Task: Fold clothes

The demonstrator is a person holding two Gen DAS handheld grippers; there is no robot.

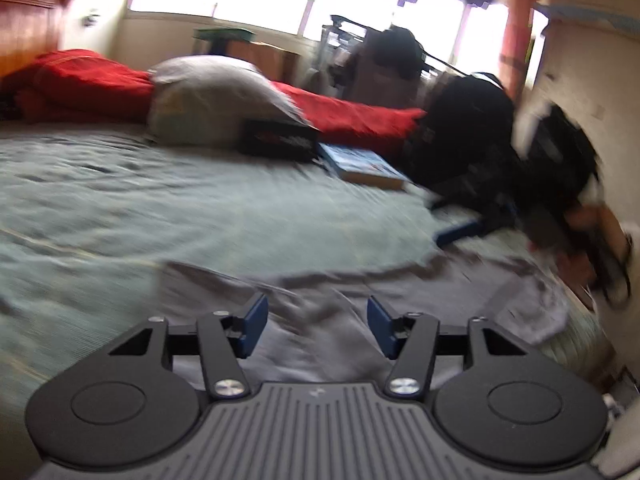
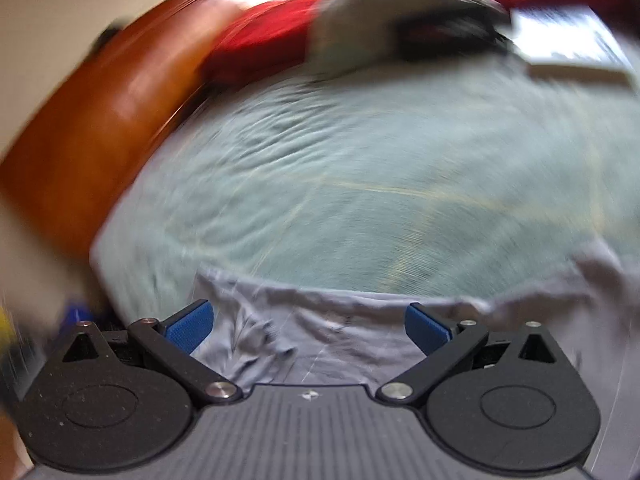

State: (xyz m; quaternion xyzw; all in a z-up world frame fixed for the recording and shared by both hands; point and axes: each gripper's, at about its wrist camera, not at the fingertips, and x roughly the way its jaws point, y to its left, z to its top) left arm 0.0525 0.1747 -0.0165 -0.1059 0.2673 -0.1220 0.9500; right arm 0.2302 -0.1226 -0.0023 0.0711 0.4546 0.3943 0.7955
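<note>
1. My left gripper [image 1: 316, 326] is spread wide, grasping nothing, above the grey garment [image 1: 320, 304].
2. My right gripper [image 2: 310, 326] is likewise released.
3. The garment lies crumpled on the bed [image 1: 160, 208].

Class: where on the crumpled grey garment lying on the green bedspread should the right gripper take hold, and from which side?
Probably its far hem edge, approached from above. The grey garment lies flat on the green bedspread, and that edge runs between the open right gripper fingers, giving a free border to pinch.
</note>
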